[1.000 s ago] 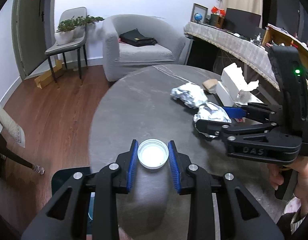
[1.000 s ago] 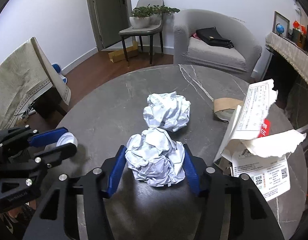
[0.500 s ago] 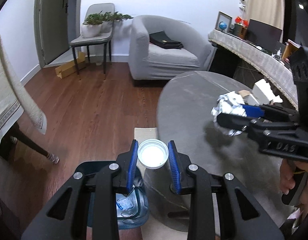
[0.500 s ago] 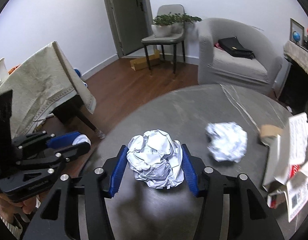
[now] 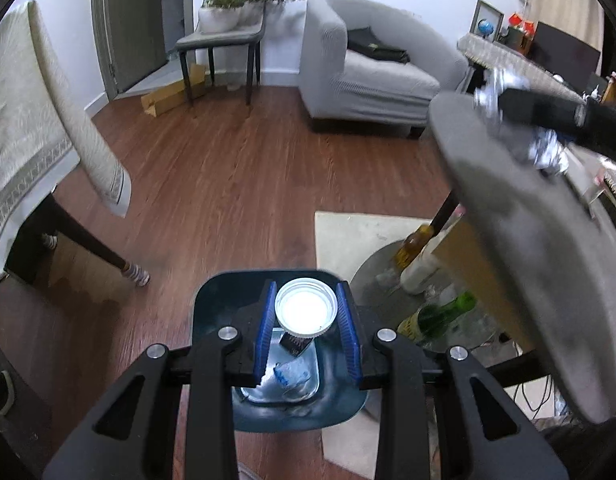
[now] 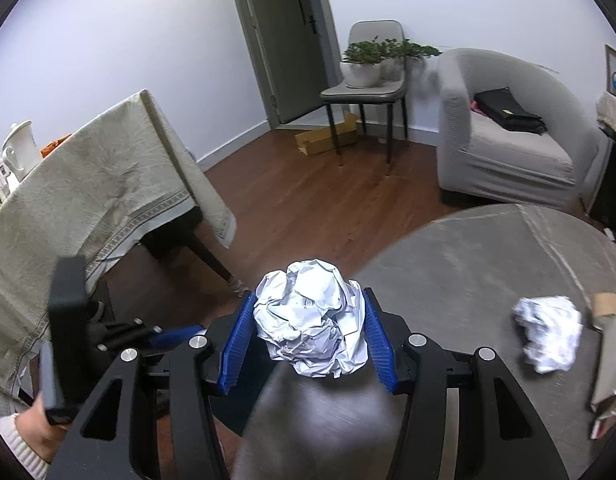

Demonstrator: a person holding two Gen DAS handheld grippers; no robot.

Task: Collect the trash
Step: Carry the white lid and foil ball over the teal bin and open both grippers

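Note:
My left gripper [image 5: 306, 320] is shut on a white bottle cap [image 5: 305, 311] and holds it directly above a dark blue trash bin [image 5: 211, 320] on the floor; the bin holds some scraps. My right gripper [image 6: 311, 340] is shut on a crumpled white paper ball [image 6: 312, 322] and holds it above the left edge of the round grey table [image 6: 488, 264]. A second crumpled paper ball [image 6: 548, 332] lies on the table to the right. The right gripper with its ball also shows in the left wrist view [image 5: 520, 120], blurred.
Torn cardboard packaging [image 6: 608, 360] lies at the table's right edge. Under the table stand bottles [image 5: 440, 316] on a round base, on a beige rug [image 5: 360, 232]. A cloth-covered table [image 6: 87, 200] stands at left, with a grey armchair [image 6: 508, 128] and a chair with plants [image 6: 368, 72] behind.
Both grippers moved left off the table. The left gripper with the cap now hangs over the trash bin. The right gripper carried its paper ball to the table's left edge.

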